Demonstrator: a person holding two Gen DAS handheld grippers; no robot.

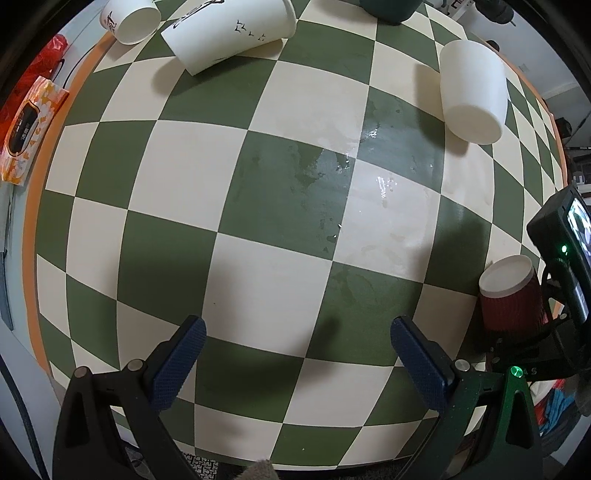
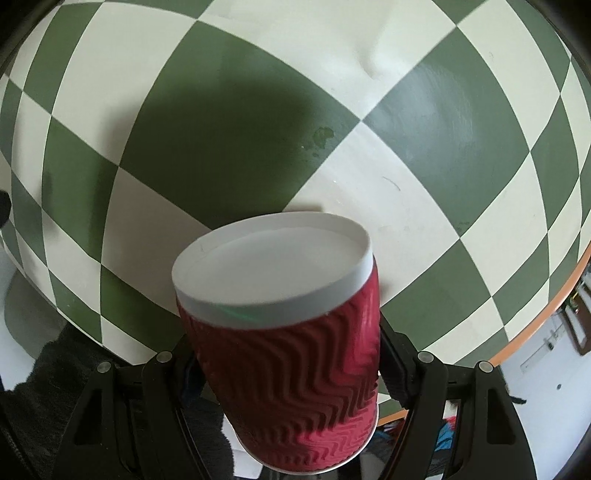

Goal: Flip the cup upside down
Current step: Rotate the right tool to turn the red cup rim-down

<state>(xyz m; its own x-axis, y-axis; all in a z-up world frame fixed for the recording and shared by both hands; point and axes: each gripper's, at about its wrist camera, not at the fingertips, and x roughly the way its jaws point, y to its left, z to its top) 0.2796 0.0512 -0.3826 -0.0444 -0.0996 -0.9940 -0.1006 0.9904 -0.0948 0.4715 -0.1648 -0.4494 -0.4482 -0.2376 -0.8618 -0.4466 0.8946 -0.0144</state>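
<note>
A red ripple-walled paper cup (image 2: 291, 354) with a white base rim is held between my right gripper's (image 2: 291, 373) fingers, its flat white bottom pointing forward and up, above the green-and-cream checkered table (image 2: 258, 110). It also shows at the right edge of the left wrist view (image 1: 511, 295), with the right gripper's body behind it. My left gripper (image 1: 297, 347) is open and empty, its blue pads (image 1: 181, 365) wide apart above the table's near edge.
A plain white cup (image 1: 474, 92) stands bottom-up at the far right. Two white printed cups (image 1: 229, 33) (image 1: 131, 20) lie on their sides at the far left. A dark green vessel (image 1: 391, 9) sits at the far edge. An orange wipes pack (image 1: 27, 129) lies off the left edge. A wet patch (image 1: 369, 158) marks the table's middle.
</note>
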